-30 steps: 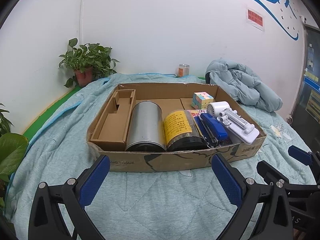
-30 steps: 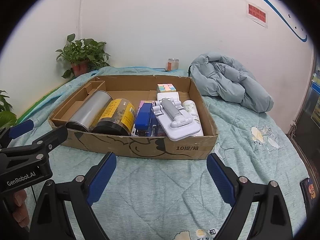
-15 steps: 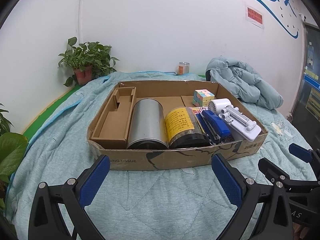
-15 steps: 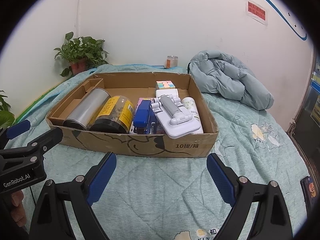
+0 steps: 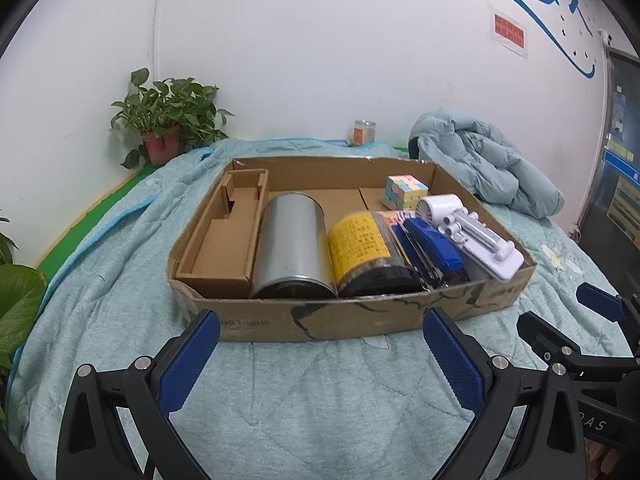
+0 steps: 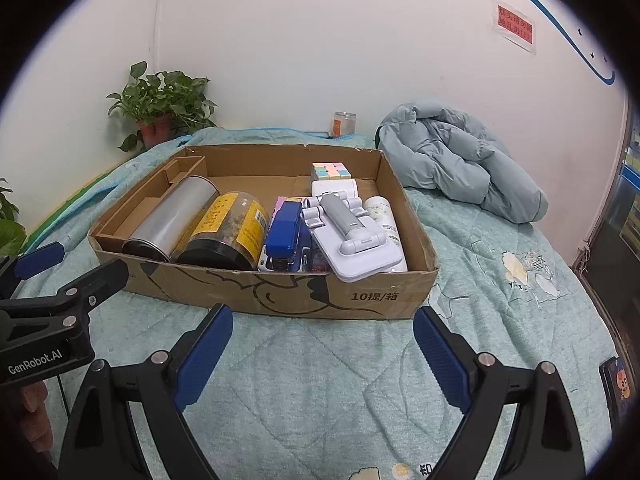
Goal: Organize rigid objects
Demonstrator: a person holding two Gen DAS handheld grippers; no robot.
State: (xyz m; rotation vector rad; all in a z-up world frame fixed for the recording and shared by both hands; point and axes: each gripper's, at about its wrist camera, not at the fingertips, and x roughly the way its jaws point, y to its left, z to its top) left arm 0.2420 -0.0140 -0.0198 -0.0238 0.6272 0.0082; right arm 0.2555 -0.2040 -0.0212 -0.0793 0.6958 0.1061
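Observation:
A shallow cardboard box (image 5: 352,320) (image 6: 280,292) lies on the quilt. In it lie a silver can (image 5: 292,248) (image 6: 176,220), a yellow-labelled jar (image 5: 364,248) (image 6: 228,232), a blue stapler (image 5: 432,244) (image 6: 284,232), a white folding stand (image 5: 476,240) (image 6: 352,240), a pastel cube (image 5: 404,192) (image 6: 330,171) and a white bottle (image 6: 384,220). My left gripper (image 5: 320,356) is open and empty, in front of the box. My right gripper (image 6: 322,352) is open and empty, also in front of the box.
A cardboard insert (image 5: 228,236) fills the box's left end. A light-blue jacket (image 5: 488,168) (image 6: 460,164) lies at the back right. A potted plant (image 5: 168,120) (image 6: 160,108) and a small jar (image 5: 364,132) stand by the wall. A phone (image 6: 620,388) lies at the right edge.
Both grippers have drawn back a little from the box and stay open. Nothing in the box has moved.

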